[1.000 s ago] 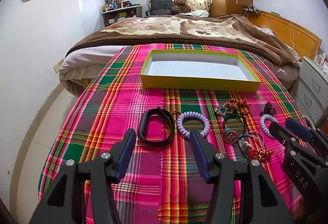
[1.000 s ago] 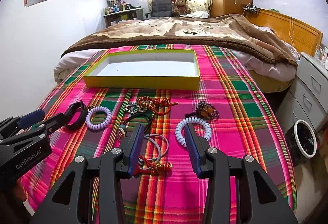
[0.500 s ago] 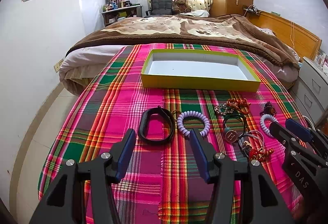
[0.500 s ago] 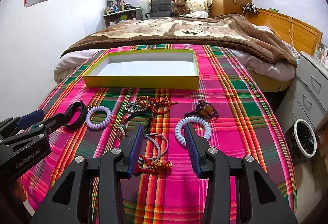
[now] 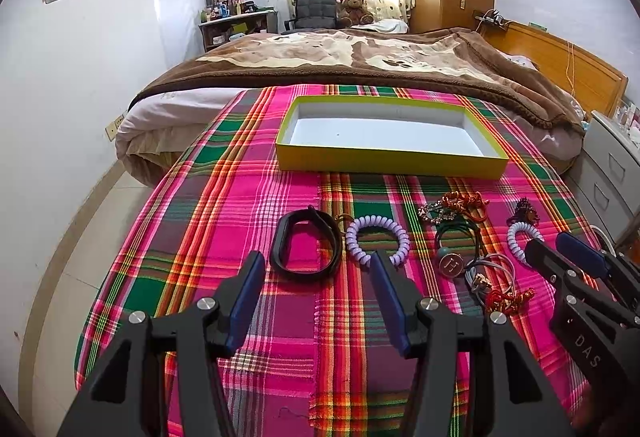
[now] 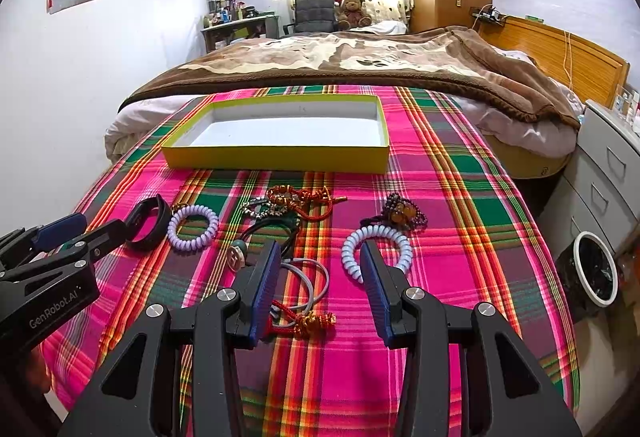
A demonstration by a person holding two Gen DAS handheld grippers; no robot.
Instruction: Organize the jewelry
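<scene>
Plaid cloth point(image 5: 224, 197), woven, pink-green-orange, covers the work surface; its near edge is cut off in both views. Box point(image 5: 392, 157), shallow cardboard, yellow walls, white floor, sits at the far side with nothing in it. Jewelry lies in a loose row on the cloth nearer than the box, left to right: black band point(image 5: 306, 249), smooth oval loop; lilac coil point(image 5: 377, 237), plastic spiral, just beside it; tangle of red cord and beads point(image 6: 298, 199); dark cord with round metal pendant point(image 5: 451, 264); thin silvery hoops point(image 6: 308, 285); red knot with gold beads point(image 6: 308, 321); pale coil point(image 6: 378, 253); brown bead cluster point(image 6: 402, 213).

Left gripper point(image 5: 316, 277): jaws wide apart, holding nothing, tips hanging before the band and lilac coil. Right gripper point(image 6: 318, 265): jaws wide apart, holding nothing; its fingers hide parts of the hoops and pale coil.

Left view crops the pale coil behind the right gripper; bead detail unreadable there. Right view alone shows a bin point(image 6: 592, 269) on the floor.
</scene>
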